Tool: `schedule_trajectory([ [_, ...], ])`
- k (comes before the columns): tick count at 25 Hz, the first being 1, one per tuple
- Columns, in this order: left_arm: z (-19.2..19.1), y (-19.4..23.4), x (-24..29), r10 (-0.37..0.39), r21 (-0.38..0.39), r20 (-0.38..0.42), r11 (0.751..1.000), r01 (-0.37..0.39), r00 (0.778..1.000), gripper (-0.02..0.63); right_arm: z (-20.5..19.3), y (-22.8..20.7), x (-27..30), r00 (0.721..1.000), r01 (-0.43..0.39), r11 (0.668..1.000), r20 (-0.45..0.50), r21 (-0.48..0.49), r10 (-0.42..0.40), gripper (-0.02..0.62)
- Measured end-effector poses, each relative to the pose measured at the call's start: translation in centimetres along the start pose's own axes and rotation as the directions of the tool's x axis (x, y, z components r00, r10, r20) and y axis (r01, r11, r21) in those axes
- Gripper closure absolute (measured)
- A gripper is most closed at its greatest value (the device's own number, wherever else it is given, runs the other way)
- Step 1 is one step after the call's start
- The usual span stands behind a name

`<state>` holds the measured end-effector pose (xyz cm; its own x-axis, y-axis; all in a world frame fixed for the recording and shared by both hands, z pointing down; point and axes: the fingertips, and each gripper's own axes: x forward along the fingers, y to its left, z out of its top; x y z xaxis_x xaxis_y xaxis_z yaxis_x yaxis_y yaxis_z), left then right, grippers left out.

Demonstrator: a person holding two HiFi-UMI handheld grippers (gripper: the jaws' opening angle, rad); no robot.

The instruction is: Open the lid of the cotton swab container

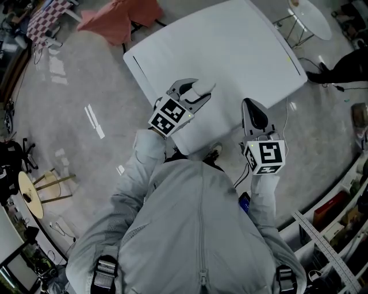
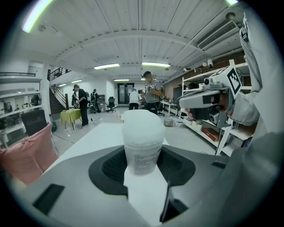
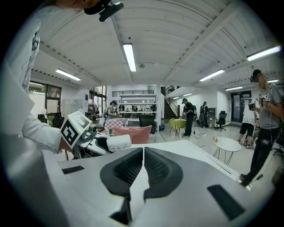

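Note:
The cotton swab container (image 2: 143,142) is a small translucent white tub with a frosted lid seated on top. It stands upright between the jaws of my left gripper (image 2: 142,167), which is shut on its lower body. From the head view that left gripper (image 1: 197,93) holds the container (image 1: 203,87) over the near part of the white table (image 1: 230,51). My right gripper (image 1: 253,108) is a little to the right by the table's near edge, shut with nothing in it. In the right gripper view its jaws (image 3: 143,167) meet, and the container (image 3: 119,142) shows at the left.
A pink cloth (image 1: 121,17) lies beyond the table's far left corner. A small round white table (image 1: 313,17) stands at the far right and a round wooden stool (image 1: 31,195) at the left. Several people (image 2: 153,91) stand in the room; shelving (image 2: 213,119) lines the right.

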<state>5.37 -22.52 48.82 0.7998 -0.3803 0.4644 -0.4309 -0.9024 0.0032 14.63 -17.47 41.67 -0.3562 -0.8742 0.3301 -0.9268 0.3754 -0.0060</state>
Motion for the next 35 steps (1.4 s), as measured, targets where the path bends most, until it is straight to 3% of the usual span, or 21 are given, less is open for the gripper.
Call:
schedule_trajectory([
  [6,1.3,-0.7,-1.8,0.005,0.021,0.029,1.0,-0.006,1.0,0.4,1.5,0.9,-0.3,0.999,-0.034,0.999,0.027,-0.034,0.035,0.558],
  [12,1.6,-2.0,-3.3,-0.062,0.085,0.023,0.995,0.06,0.998,0.4,3.7,4.6,-1.0,0.967,-0.222,0.964,0.091,-0.144,0.237,0.557],
  [16,1.6,-2.7,-4.1,-0.097,0.125,0.005,0.987,0.096,0.995,0.4,3.6,6.2,-1.2,0.95,-0.284,0.941,0.08,-0.182,0.302,0.557],
  [20,1.1,-3.8,-5.2,-0.163,0.153,-0.016,0.975,0.163,0.987,0.4,3.1,8.1,-1.5,0.927,-0.357,0.918,0.059,-0.174,0.372,0.557],
  [26,0.2,-6.0,-6.1,-0.3,0.167,-0.016,0.94,0.298,0.954,0.4,2.2,9.5,-2.0,0.891,-0.44,0.884,0.048,-0.156,0.452,0.552],
  [29,-0.4,-6.8,-6.6,-0.338,0.179,-0.034,0.924,0.338,0.941,0.4,1.9,10.9,-2.5,0.866,-0.49,0.859,0.029,-0.148,0.5,0.448],
  [35,-1.1,-8.5,-7.2,-0.396,0.215,-0.075,0.89,0.402,0.915,0.4,0.8,12.5,-3.7,0.827,-0.556,0.814,-0.007,-0.17,0.563,0.403],
])
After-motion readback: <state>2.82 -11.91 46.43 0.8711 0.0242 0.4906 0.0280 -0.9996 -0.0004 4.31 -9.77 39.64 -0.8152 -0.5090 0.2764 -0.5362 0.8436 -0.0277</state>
